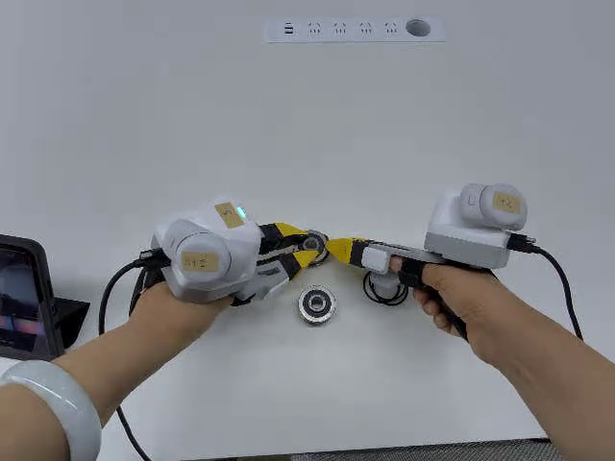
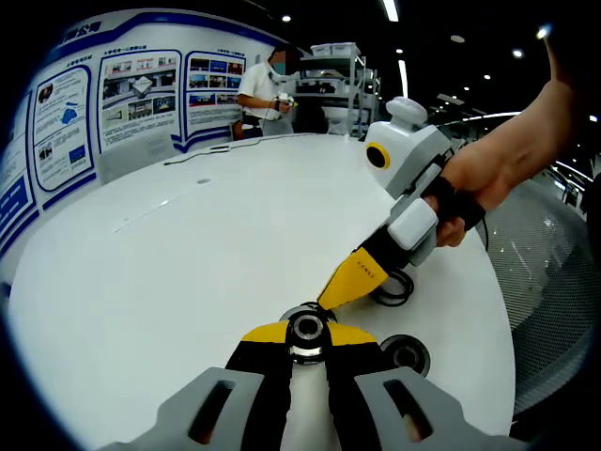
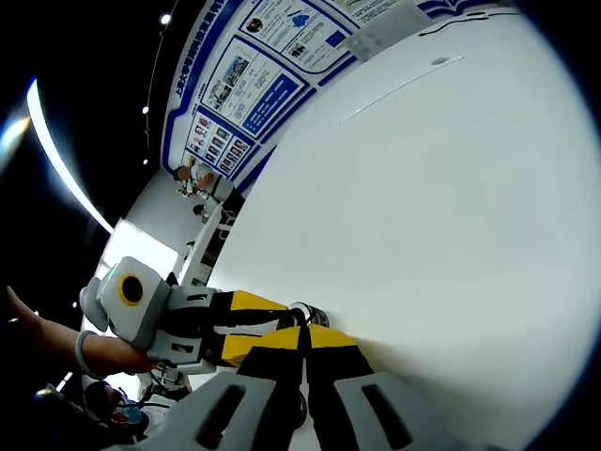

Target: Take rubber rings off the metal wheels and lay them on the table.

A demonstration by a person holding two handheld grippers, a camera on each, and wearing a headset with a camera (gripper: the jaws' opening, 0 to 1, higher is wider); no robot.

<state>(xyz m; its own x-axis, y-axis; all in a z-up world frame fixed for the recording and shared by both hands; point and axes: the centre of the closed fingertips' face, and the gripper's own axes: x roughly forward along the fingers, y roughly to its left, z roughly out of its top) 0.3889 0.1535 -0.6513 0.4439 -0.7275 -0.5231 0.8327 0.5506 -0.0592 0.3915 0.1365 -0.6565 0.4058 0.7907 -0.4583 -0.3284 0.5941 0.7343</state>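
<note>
My left gripper (image 1: 306, 248) (image 2: 308, 334) is shut on a metal wheel (image 1: 311, 239) (image 2: 308, 328) and holds it just above the white table (image 1: 307, 134). From the right, my right gripper (image 1: 332, 250) (image 3: 302, 334) has its yellow jaws shut on the rubber ring (image 2: 302, 309) at that wheel's rim. A second metal wheel (image 1: 316, 303) (image 2: 407, 352) lies on the table just below the two grippers. Loose black rubber rings (image 1: 384, 288) (image 2: 394, 287) lie on the table under the right gripper.
A dark tablet on a stand (image 1: 21, 300) sits at the left table edge. A white power strip (image 1: 354, 29) lies at the far side. Black cables (image 1: 567, 288) trail from both grippers. A person (image 2: 266, 89) stands beyond the table.
</note>
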